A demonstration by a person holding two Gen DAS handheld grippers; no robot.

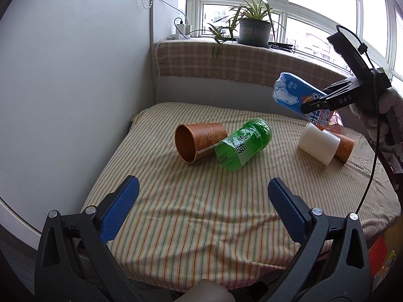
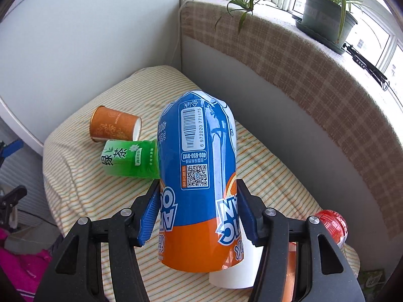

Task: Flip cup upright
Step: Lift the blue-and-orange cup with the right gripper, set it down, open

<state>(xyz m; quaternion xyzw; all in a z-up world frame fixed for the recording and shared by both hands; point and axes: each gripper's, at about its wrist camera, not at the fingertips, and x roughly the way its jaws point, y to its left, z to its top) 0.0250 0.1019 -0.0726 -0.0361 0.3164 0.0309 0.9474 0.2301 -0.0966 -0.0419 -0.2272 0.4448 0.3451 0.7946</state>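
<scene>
Since the right gripper [image 2: 199, 209] is clamped on the blue cup [image 2: 197, 176], held tilted off the surface [image 1: 191, 209], roll the wrist till it's vertical, lower gently, then let go | left gripper [image 1: 202, 211] spread wide, holding nothing, brown cup [image 1: 199, 142] and green cup [image 1: 243, 147] lying ahead of it | striped cloth, soft-looking, so probably wobbly | windowsill plant [image 1: 254, 22] beyond

Striped cloth [image 1: 201, 214] covers the counter. Potted plant [image 1: 254, 29] sits on the windowsill, which is draped with a plaid cloth [image 1: 226, 63]. Charger and white cable [image 1: 180, 29] at the sill's left end, next to a white panel [image 1: 75, 75]. Black bar-shaped device [image 2: 365, 65] lies on the sill near the plant pot. Pink fabric [image 2: 22, 264] low at the left edge of the right wrist view.
</scene>
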